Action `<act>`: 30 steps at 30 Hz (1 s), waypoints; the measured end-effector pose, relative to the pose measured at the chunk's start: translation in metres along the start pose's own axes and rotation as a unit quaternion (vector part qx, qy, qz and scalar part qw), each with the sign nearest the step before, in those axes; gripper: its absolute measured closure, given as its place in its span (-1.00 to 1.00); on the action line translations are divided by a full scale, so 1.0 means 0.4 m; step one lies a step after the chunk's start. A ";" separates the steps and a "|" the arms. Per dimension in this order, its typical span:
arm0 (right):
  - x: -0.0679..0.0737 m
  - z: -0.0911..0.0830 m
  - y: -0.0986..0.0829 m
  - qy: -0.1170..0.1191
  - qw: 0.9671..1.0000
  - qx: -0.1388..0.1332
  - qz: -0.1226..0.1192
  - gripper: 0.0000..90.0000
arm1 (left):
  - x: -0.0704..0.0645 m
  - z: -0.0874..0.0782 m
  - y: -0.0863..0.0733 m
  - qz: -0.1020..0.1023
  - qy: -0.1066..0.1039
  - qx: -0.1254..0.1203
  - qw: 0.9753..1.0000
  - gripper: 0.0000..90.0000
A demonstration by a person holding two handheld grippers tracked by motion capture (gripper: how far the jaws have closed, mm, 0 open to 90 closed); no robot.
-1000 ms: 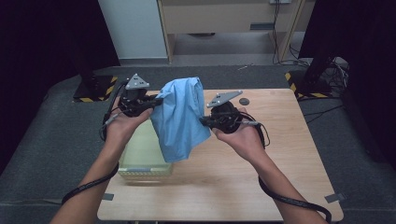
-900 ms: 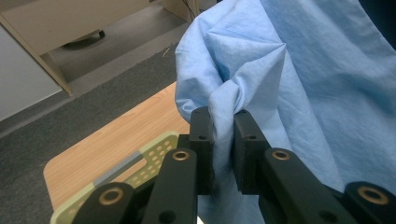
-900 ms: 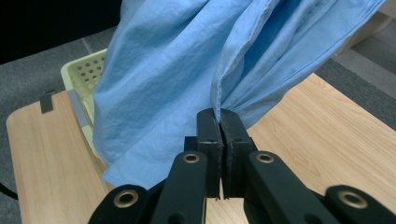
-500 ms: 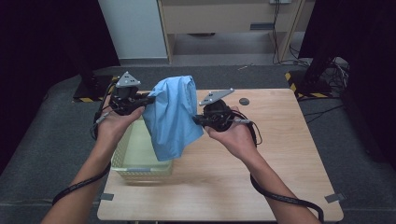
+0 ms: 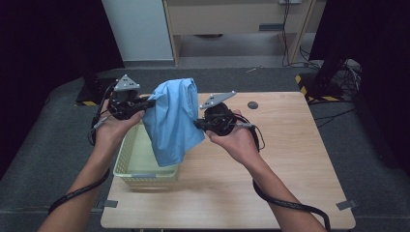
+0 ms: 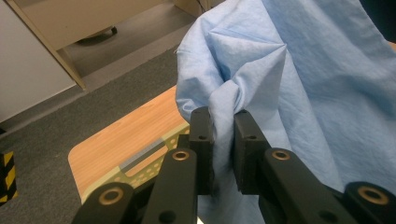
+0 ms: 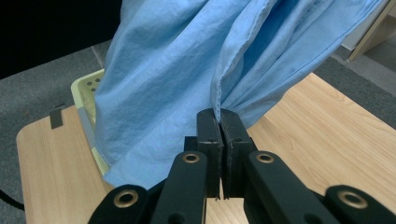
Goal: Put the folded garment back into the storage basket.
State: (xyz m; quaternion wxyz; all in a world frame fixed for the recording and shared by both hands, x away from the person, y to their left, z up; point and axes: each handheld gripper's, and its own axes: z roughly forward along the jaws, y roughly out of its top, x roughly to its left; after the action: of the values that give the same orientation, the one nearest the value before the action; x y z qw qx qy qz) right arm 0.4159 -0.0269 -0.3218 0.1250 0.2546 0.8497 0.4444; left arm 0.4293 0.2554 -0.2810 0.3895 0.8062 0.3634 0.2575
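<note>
A light blue cloth is held up in the middle of the high view, stretched between two tongs above the left half of the wooden worktop. The left tongs are seen at the upper left of the cloth, gripped by the left hand; in the left gripper view the left tongs are closed narrowly on a bunched fold of the cloth, which is pinched between the two black jaws. The right tongs are seen at the right edge of the cloth in the high view, held by the right hand. In the right gripper view the right tongs are pressed almost together on a hemmed edge of the cloth, which rises out of them toward the top of the frame.

The lower part of the cloth is seen hanging over a pale yellow-green perforated basket, which stands at the lower left of the worktop; whether the cloth touches the basket cannot be told. The basket's rim is also visible at the left of the right gripper view, behind the cloth. A small dark round object lies near the far edge of the worktop, well apart from the cloth.
</note>
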 end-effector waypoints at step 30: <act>0.034 0.091 0.026 0.023 1.000 0.008 -0.001 0.96 | 0.058 -0.025 -0.046 -0.010 0.018 0.012 1.000 0.79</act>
State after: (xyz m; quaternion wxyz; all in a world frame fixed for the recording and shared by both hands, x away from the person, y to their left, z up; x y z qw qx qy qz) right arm 0.4239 0.0105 -0.3341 0.1035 0.2446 0.8563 0.4429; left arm 0.4290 0.2860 -0.2873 0.3754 0.8024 0.3819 0.2635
